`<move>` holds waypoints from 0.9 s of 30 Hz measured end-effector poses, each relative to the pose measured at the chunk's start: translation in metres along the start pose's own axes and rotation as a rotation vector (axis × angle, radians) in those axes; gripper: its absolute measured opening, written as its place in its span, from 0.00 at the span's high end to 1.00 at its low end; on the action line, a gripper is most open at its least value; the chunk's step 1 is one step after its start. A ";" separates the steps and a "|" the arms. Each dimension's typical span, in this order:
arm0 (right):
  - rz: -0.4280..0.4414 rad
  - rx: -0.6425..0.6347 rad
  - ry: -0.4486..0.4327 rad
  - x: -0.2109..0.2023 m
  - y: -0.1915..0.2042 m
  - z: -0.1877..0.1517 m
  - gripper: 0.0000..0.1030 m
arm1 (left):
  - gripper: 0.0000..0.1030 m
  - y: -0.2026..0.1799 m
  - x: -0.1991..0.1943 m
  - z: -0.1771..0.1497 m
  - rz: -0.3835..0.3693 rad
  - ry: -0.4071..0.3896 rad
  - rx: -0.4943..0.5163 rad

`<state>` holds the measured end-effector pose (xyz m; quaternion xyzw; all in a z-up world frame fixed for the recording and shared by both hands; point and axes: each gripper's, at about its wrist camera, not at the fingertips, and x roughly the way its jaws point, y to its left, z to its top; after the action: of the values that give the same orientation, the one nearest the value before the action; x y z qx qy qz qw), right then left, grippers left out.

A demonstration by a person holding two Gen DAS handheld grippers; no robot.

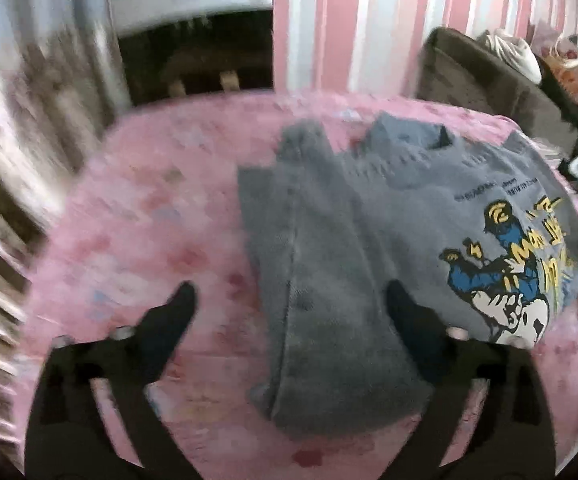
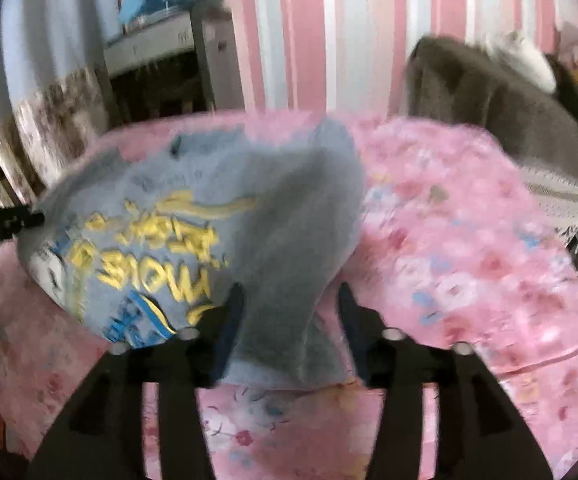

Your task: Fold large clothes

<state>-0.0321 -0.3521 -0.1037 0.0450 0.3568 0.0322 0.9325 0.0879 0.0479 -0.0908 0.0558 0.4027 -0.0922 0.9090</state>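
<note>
**Both grippers open, sweatshirt loose on bed — fold at risk of slipping**

Left wrist view:
- Black fingers (image 1: 181, 312) nearest the lens, spread as wide as they go; left gripper (image 1: 289, 300) holding nothing.
- Grey sweatshirt (image 1: 329, 248) flat on pink floral bedspread (image 1: 129, 240), ahead and right of the gripper. Folded-in sleeve running forward between the fingers, right finger over the cloth, left finger over bare bedspread. No pinch visible.
- Print panel off to the right of the right finger.
- Risk: sleeve fold narrow and unweighted; a finger dragging across on the next approach could flip it back open. Heavy blur here, so edge position uncertain — easy to grab two layers or miss the hem.
- Containers: none clearly visible. Dark chair (image 1: 489, 88) far right with pale items piled on it; contents too blurred to name.

Right wrist view:
- Right gripper (image 2: 289, 300) partly open, fingers either side of a raised grey ridge of the sweatshirt's other sleeve. Pads apparently not pressing; nothing held, as far as blur allows.
- Yellow lettering left of the left finger; bare bedspread right of the right finger.
- Risk: ridge bunched rather than flat — closing now would likely trap a crease and skew the fold. Slippery bedspread could shift with the garment.
- Containers: none seen.
</note>
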 end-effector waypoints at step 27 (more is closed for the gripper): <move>-0.103 -0.029 -0.188 -0.010 0.053 0.014 0.62 | 0.16 -0.123 -0.048 0.003 -0.165 -0.085 -0.121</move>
<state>-0.0317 -0.3007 -0.0813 0.0161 0.2693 -0.0149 0.9628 0.0321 -0.0666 -0.0565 -0.0362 0.3718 -0.1445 0.9163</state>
